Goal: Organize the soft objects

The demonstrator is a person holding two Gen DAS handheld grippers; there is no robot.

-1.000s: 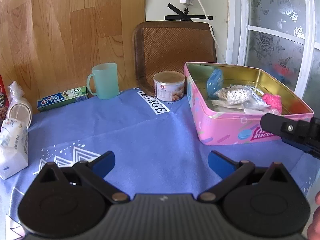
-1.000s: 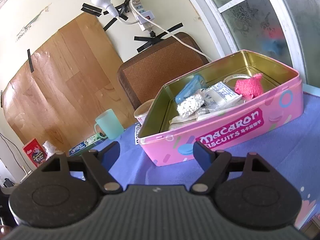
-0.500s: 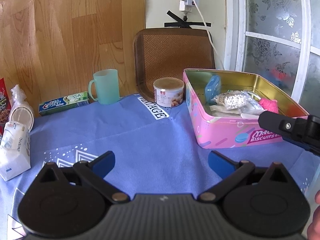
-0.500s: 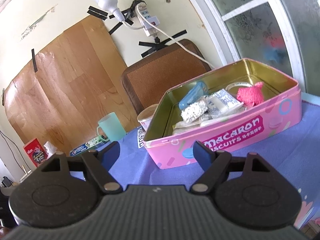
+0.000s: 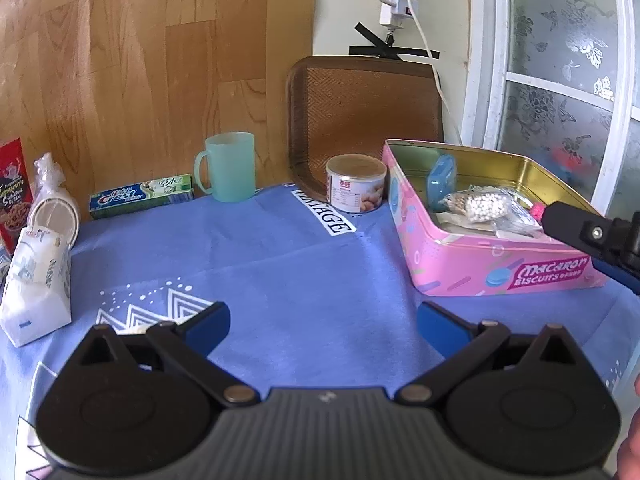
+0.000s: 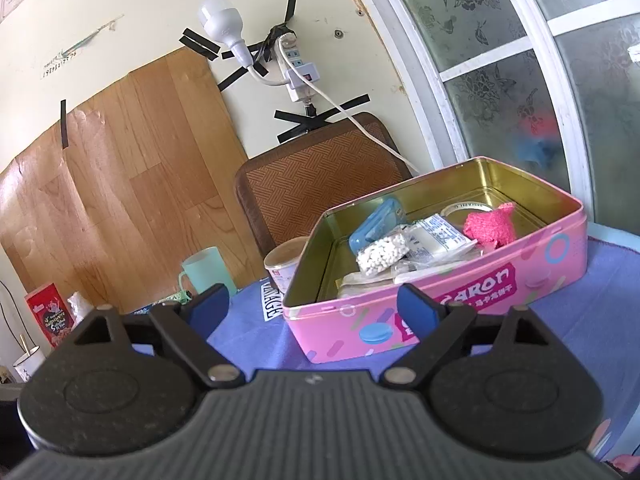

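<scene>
A pink biscuit tin (image 5: pixel 500 268) (image 6: pixel 460 300) stands open on the blue cloth. In it lie a bag of white beads (image 6: pixel 382 254) (image 5: pixel 484 206), a blue case (image 6: pixel 374 228) (image 5: pixel 440 178), a white packet (image 6: pixel 438 236) and a pink knitted piece (image 6: pixel 492 228). A white tissue pack (image 5: pixel 36 280) lies at the cloth's left edge. My left gripper (image 5: pixel 323 326) is open over bare cloth with nothing between its fingers. My right gripper (image 6: pixel 314 310) hovers before the tin's near left corner; its jaws are opening and hold nothing. One of its fingers (image 5: pixel 580 232) shows beside the tin.
Along the back stand a green cup (image 5: pixel 230 166), a can (image 5: pixel 356 182), a toothpaste box (image 5: pixel 140 196) and a brown chair back (image 5: pixel 364 120). Bagged paper cups (image 5: pixel 52 208) and a red box (image 5: pixel 12 192) sit far left. A window frame rises behind the tin.
The right gripper's fingers have spread wider and its view has tipped, so the tin sits lower in its frame. The left gripper has hardly moved.
</scene>
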